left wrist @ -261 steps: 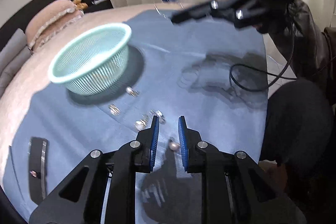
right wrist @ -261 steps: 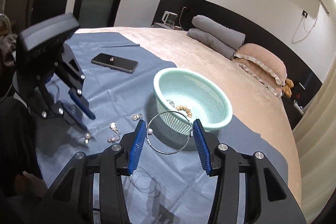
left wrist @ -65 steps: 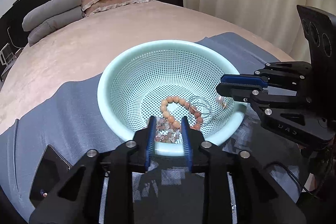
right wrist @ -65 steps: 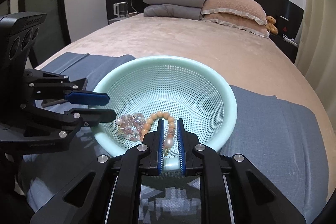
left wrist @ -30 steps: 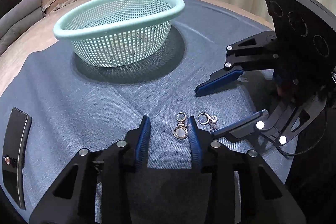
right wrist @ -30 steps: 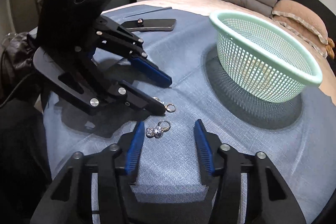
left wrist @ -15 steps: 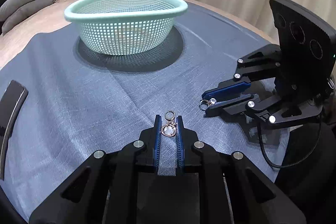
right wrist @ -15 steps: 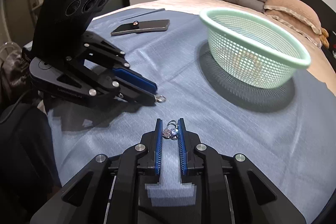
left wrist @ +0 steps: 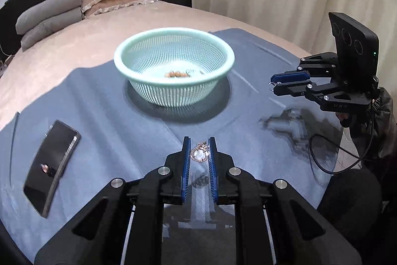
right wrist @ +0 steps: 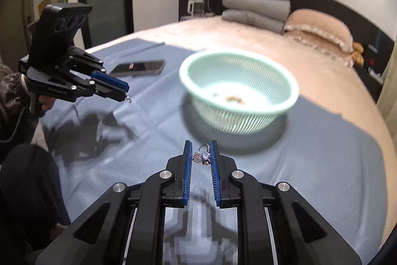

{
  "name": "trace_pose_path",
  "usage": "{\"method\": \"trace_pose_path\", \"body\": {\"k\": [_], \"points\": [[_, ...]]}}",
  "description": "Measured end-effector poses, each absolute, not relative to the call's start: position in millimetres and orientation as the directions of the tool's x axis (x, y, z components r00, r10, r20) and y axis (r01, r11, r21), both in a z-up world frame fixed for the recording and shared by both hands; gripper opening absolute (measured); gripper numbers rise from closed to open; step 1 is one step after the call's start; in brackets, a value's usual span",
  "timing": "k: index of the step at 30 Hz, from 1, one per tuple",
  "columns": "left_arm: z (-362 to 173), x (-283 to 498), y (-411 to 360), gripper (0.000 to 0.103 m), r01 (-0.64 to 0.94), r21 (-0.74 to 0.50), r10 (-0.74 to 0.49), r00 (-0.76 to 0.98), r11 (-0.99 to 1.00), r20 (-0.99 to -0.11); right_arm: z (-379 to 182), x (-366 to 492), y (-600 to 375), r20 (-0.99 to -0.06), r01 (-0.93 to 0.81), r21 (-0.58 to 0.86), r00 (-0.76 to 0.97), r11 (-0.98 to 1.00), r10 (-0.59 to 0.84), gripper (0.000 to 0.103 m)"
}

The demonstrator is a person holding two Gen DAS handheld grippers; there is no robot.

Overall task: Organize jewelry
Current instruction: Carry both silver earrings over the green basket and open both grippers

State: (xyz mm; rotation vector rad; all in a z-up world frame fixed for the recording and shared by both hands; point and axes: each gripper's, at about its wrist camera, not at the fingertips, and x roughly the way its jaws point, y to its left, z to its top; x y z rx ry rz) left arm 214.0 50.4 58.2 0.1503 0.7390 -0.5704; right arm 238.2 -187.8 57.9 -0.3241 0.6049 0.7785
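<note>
The left gripper is clamping a small oval pendant earring between its blue pads, and the right gripper is pinching a pair of sparkling stud earrings the same way. Both pieces are hanging clear of the blue cloth spread over the bed. The mint basket is sitting farther out on the cloth, ahead of both grippers, with a beaded bracelet already lying in its bottom. A phone is resting on the cloth to the left in the left wrist view.

The step in hand looks like the carry to the basket. To do it well, the person is probably best keeping both grips firm, since the pieces are tiny and are being held only near the pad tips, and travelling smoothly so nothing shakes loose. Each gripper should be well over the rim and above the open bowl before the pads part, and the two should be approaching from their own sides so they are not colliding above it.

Compared with half a second earlier, both grippers are now sitting higher above the cloth, the earrings are lifted off it, and the basket is showing its inside rather than its side wall.
</note>
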Motion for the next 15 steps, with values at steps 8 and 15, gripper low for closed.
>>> {"method": "trace_pose_path", "body": {"k": [8,15], "points": [[110,261,35,0.014,0.507,-0.038,-0.420,0.667,0.861,-0.615,108,280,-169,-0.494,-0.698,-0.097,0.653,0.710,0.574,0.014],[89,295,17,0.014,0.483,-0.101,-0.431,0.642,0.870,-0.634,82,314,-148,-0.539,-0.657,-0.070,0.658,0.750,0.526,0.014]]}}
